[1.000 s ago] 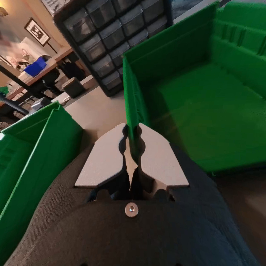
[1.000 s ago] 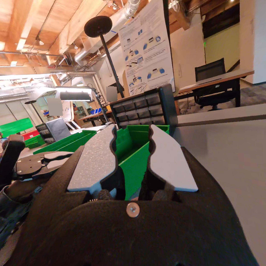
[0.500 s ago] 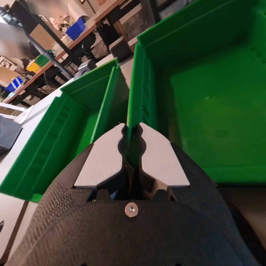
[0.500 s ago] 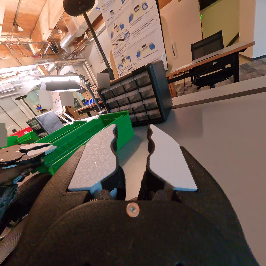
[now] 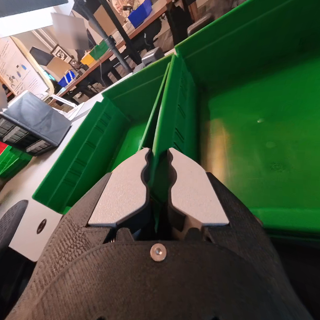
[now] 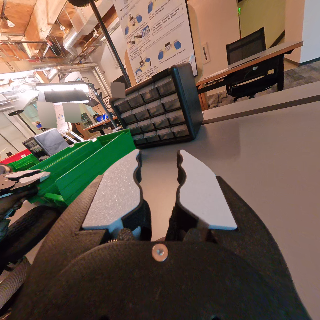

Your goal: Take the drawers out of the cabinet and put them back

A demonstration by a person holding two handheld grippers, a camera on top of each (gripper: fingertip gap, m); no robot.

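My left gripper [image 5: 158, 153] is shut on the left side wall of a large empty green bin [image 5: 259, 121]. That wall stands right against a second empty green bin [image 5: 78, 155] on its left. My right gripper [image 6: 159, 152] is open and empty, low over the grey table [image 6: 251, 155]. It points towards the black cabinet [image 6: 155, 114], which holds several clear drawers, all pushed in. In the right wrist view the green bins [image 6: 86, 164] lie to the left, with my left gripper [image 6: 43, 174] at their near end.
A second dark drawer cabinet [image 5: 26, 124] stands on the table left of the bins; it also shows in the right wrist view [image 6: 46, 143]. More green and red bins [image 6: 20, 157] sit at the far left. Desks, chairs and a light stand fill the background.
My left gripper has carried its green bin leftwards until it sits against the other green bin. My right gripper has come off the bin and now hangs over bare table, facing the cabinet.
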